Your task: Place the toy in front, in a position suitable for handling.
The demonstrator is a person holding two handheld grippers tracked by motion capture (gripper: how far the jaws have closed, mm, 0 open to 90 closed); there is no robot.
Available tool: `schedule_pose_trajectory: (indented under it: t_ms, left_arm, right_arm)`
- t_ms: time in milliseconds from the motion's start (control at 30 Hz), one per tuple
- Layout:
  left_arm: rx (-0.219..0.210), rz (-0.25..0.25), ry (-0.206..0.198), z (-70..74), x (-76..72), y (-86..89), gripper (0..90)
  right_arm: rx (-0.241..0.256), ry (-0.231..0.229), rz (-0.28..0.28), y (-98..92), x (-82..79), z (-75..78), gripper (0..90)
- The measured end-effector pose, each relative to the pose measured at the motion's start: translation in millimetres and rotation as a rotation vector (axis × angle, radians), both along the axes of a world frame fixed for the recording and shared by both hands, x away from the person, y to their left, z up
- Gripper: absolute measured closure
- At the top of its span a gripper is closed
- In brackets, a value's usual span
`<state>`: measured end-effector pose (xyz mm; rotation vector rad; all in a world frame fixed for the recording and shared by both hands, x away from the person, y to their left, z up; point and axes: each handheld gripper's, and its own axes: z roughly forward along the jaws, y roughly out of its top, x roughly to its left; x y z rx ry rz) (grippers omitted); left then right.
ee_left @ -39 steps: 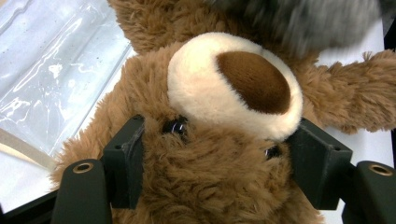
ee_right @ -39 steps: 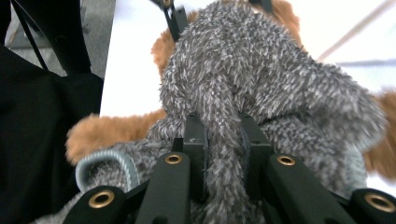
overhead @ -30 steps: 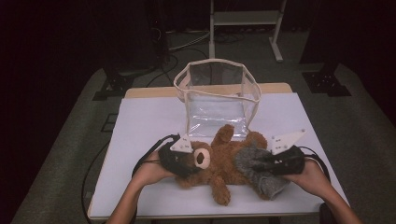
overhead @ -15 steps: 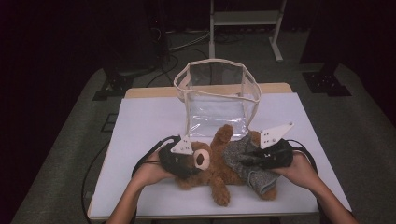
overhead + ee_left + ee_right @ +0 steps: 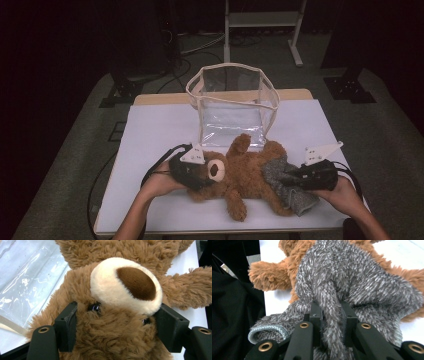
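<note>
Two soft things: our left gripper (image 5: 115,325) clamps the teddy bear's (image 5: 245,175) head at 9 o'clock; right gripper (image 5: 331,322) pinches the grey sock (image 5: 352,282), stretchy, at 3.

The grey sock (image 5: 292,187) covers one leg of the teddy bear (image 5: 245,177), so the foot inside is hidden. In the left gripper view, the bear's ears and its body are cut off by the edges. The left gripper (image 5: 192,172) hides the near side of the bear's head.
</note>
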<state>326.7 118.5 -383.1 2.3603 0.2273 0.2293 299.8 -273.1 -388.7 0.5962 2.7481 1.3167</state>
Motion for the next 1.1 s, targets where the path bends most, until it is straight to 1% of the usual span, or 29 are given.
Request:
schedule_pose_trajectory:
  t_ms: [100,233,300,400,433,467,500,567,600,633,667,767,833,867,900,933,967,1000,1033,1067,1100]
  left_arm:
    - [0.007,-0.003,-0.007,0.1,-0.5,-0.2,28.4]
    - [0.008,-0.009,-0.008,-0.7,-1.1,-0.3,28.4]
    - [0.000,-0.006,-0.006,-1.7,-1.3,0.2,28.5]
    - [-0.001,-0.011,-0.012,-2.3,-1.6,1.7,28.8]
    - [-0.004,-0.009,-0.008,-2.5,-1.5,2.3,28.8]
    - [-0.006,-0.010,-0.005,-2.7,-1.2,3.0,28.9]
    - [-0.011,-0.010,-0.003,-2.9,-1.0,3.3,28.9]
    - [-0.012,-0.013,-0.003,-2.9,-1.0,3.5,28.9]
    - [-0.010,-0.015,-0.004,-2.8,-1.1,3.5,28.9]
    - [-0.009,-0.018,-0.005,-2.7,-1.2,3.2,28.9]
    - [-0.009,-0.018,-0.005,-2.7,-1.2,3.2,28.9]
    - [-0.005,-0.023,-0.007,-2.4,-0.9,2.0,29.0]
    - [0.002,-0.029,-0.011,-1.9,-1.2,0.7,29.2]
    - [0.003,-0.031,-0.011,-1.8,-1.3,-0.1,29.3]
    - [0.006,-0.033,-0.010,-1.7,-1.2,-0.6,29.3]
    - [0.011,-0.036,-0.012,-1.2,-0.8,-0.7,29.3]
    - [0.011,-0.035,-0.011,-1.1,-0.6,-0.7,29.3]
    - [0.009,-0.034,-0.009,-1.2,-0.4,-0.4,29.3]
    - [0.007,-0.031,-0.007,-1.4,-0.6,0.0,29.3]
    - [0.010,-0.031,-0.009,-1.4,-0.9,0.8,29.3]
    - [0.008,-0.029,-0.008,-1.6,-1.5,1.6,29.3]
  right_arm:
    - [-0.009,-0.024,0.006,6.2,4.5,8.6,75.2]
    - [-0.012,-0.055,0.040,27.8,17.1,21.8,75.2]
    - [-0.015,-0.066,0.057,39.8,24.1,26.6,75.1]
    - [-0.008,-0.078,0.064,49.9,33.2,31.6,75.1]
    - [-0.009,-0.079,0.062,50.8,34.8,31.6,75.0]
    - [-0.005,-0.074,0.054,46.9,38.0,28.7,75.0]
    - [-0.005,-0.074,0.054,46.9,38.0,28.7,75.0]
    - [0.010,-0.052,0.030,38.4,38.8,23.7,75.1]
    - [0.011,-0.049,0.021,33.6,38.1,20.9,75.1]
    - [0.011,-0.040,-0.004,23.7,35.0,14.8,75.2]
    - [0.011,-0.040,-0.004,23.7,35.0,14.8,75.2]
    - [0.000,-0.013,-0.032,11.0,30.3,5.1,75.3]
    - [0.001,-0.002,-0.041,6.4,27.9,3.7,75.4]
    - [0.002,-0.002,-0.042,6.2,27.2,5.4,75.3]
    - [0.000,-0.022,-0.032,10.2,27.1,12.2,75.3]
    - [0.000,-0.022,-0.032,10.2,27.1,12.2,75.3]
    - [0.005,-0.042,-0.015,17.9,29.2,20.1,75.3]
    - [0.005,-0.042,-0.015,17.9,29.2,20.1,75.3]
    - [0.004,-0.047,-0.006,22.6,30.3,23.3,75.2]
    - [-0.004,-0.055,0.003,27.6,31.2,25.0,75.2]
    - [-0.027,-0.063,0.013,33.7,32.2,24.4,75.2]
